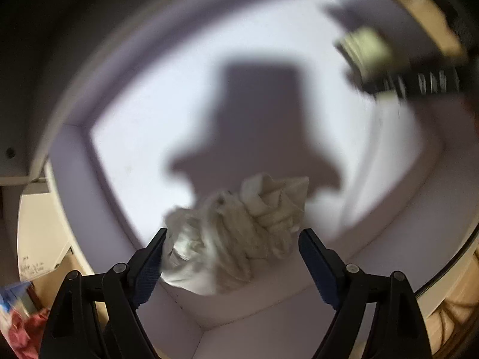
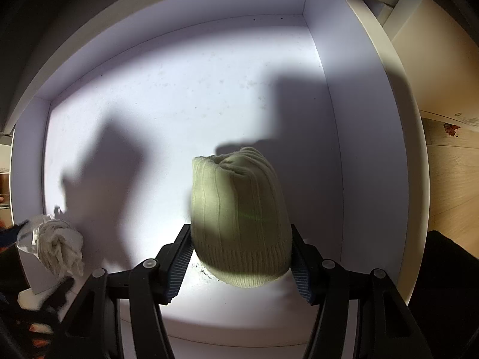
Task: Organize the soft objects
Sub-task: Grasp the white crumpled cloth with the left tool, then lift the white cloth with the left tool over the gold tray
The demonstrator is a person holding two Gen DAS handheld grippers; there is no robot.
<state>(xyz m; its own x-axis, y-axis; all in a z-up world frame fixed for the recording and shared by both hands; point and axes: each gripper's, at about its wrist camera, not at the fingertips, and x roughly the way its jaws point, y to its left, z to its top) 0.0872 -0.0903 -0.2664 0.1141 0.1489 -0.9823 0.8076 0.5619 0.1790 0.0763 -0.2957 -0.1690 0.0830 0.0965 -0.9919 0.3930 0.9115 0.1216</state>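
Note:
Both grippers point down into a white drawer (image 1: pixel 74 179) (image 2: pixel 335 119). My left gripper (image 1: pixel 232 233) is shut on a crumpled cream cloth (image 1: pixel 236 239), which fills the wide gap between its fingers above the drawer's near corner. The same cream cloth (image 2: pixel 57 245) shows at the left edge of the right wrist view, hanging over the drawer's left wall. My right gripper (image 2: pixel 241 228) is shut on a pale green ribbed knit hat (image 2: pixel 239 209), gripped near its brim with the crown hanging toward the drawer floor. That hat (image 1: pixel 368 48) appears blurred at the upper right of the left wrist view.
The drawer floor (image 2: pixel 179 104) is bare white and crossed by the grippers' shadows. Wooden flooring (image 2: pixel 449 164) lies beyond the right wall. A red patterned fabric (image 1: pixel 21 329) lies outside the drawer at the lower left, beside white furniture (image 1: pixel 39 224).

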